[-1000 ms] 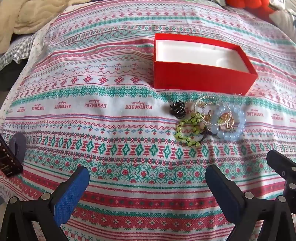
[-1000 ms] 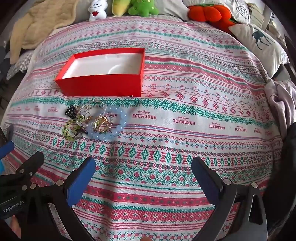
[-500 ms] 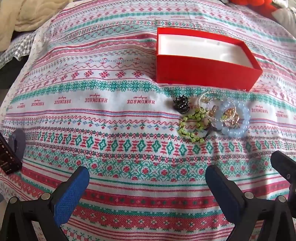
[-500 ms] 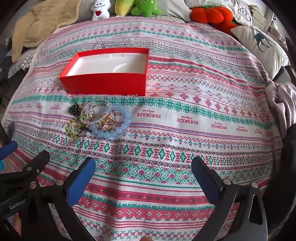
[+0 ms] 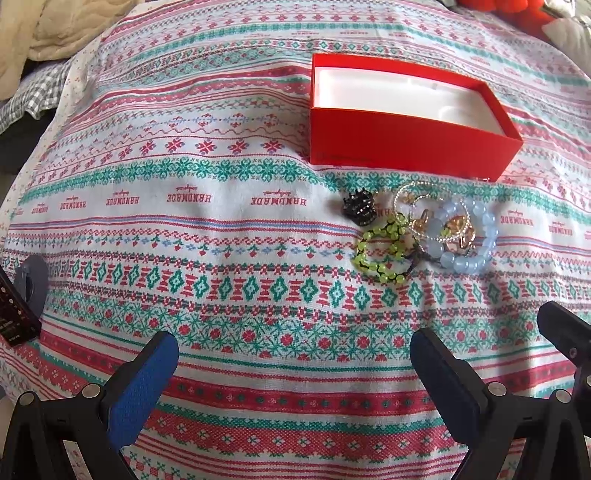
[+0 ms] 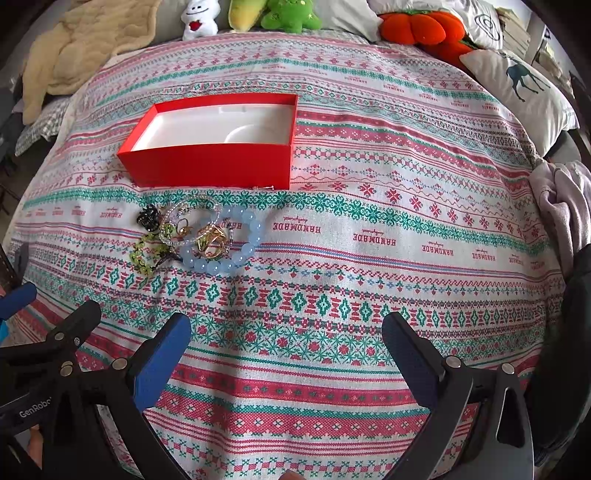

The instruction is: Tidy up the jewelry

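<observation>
On patterned bedspread (image 6: 369,258), one red box (image 6: 210,168), three beaded bracelets, both grippers' fingers spread wide

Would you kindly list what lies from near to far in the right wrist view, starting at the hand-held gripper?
Right hand-held gripper → blue bead bracelet → red box → green plush toy.
</observation>
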Tool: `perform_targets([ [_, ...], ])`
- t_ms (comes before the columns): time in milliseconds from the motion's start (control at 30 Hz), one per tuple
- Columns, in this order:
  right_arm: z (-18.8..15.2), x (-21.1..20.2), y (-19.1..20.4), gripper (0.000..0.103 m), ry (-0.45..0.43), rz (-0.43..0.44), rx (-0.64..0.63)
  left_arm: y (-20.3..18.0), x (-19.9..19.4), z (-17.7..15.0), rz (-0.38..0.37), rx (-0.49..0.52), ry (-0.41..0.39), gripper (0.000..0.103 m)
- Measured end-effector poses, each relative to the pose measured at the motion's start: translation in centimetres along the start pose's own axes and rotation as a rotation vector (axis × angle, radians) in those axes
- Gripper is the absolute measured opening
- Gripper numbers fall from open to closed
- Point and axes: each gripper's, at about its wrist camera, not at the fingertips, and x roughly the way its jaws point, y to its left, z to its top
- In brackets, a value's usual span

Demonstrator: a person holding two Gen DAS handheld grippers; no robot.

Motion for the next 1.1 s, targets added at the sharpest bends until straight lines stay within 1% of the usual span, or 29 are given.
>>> perform_targets([
  [300,0.0,0.0,0.0,0.103,0.001,0.000,0.003,-0.6,-0.3,0.1,0.004,-0.010,-0.010,0.103],
  [333,0.0,0.0,0.0,0.103,0.001,0.000,0.003,0.4,-0.3,0.2,0.001,-0.016,-0.012,0.103],
  [1100,-0.1,0.0,-0.2,0.103,0.000,-0.004,0.002,0.8,-0.6,0.2,0.003,-0.021,-0.022,0.103],
])
